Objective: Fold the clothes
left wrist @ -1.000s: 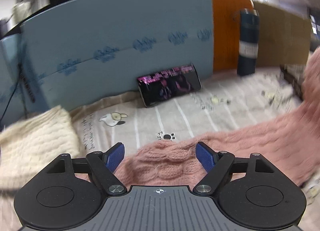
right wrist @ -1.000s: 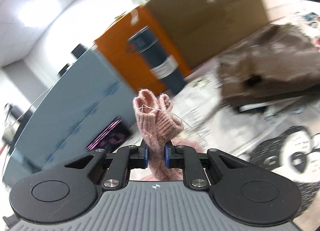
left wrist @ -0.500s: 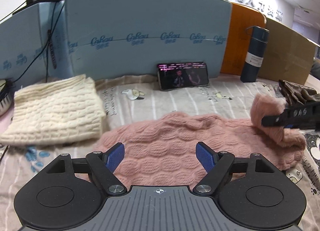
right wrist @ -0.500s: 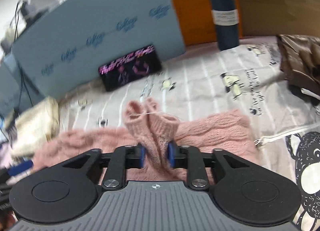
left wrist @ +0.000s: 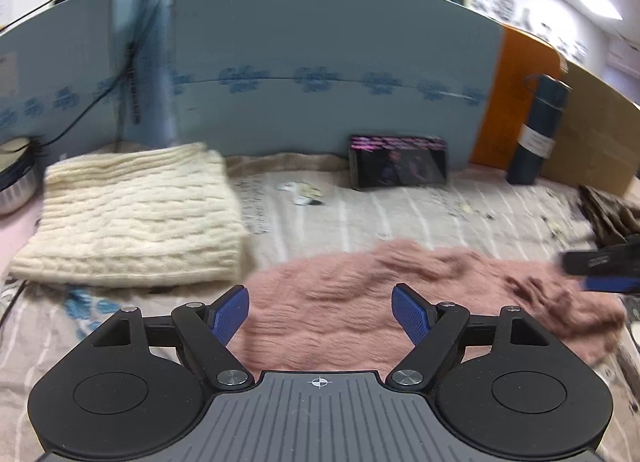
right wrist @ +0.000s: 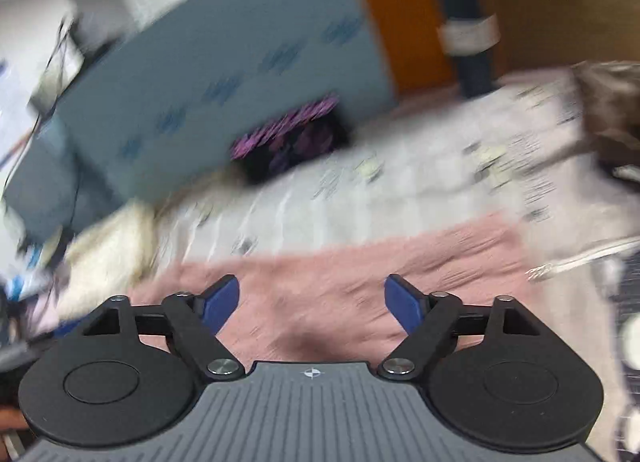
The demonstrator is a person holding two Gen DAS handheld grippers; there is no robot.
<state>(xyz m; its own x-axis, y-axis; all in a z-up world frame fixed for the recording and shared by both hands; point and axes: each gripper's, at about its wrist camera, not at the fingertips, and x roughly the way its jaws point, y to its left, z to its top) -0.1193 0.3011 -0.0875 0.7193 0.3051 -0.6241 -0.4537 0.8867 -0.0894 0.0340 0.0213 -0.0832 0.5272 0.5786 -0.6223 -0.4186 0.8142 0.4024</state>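
A: Left gripper?
B: Jaws spread wide, blue pads clear of everything, nothing between them. Poised over the near edge of the pink sweater.

A: Right gripper?
B: Jaws just been opening, now wide apart. No fabric between the pads; pink knit lying flat below and beyond them. Seen also from the left wrist view, at the right-hand end of the sweater, dark frame and one blue pad showing, heavily blurred.

A: Position of the sweater?
B: Spread low across the striped printed bedsheet, lengthwise from side to side. Right end bunched into a few ridges; remainder fairly flat. Blur too strong to judge whether folded over.

A: Other garments, relative to the sweater?
B: Cream cable-knit sweater, folded into a neat block, to the left of the pink sweater and slightly farther back, near but apart. Brown garment crumpled beyond the sweater's right end.

A: Background, relative to the sweater?
B: Phone with lit screen, propped on its long edge against the blue foam board, directly behind the sweater, well apart. Dark blue flask upright behind and to the right, before the orange panel and cardboard sheet.

A: Picture quality?
B: Right wrist view smeared throughout; fine detail unreadable.
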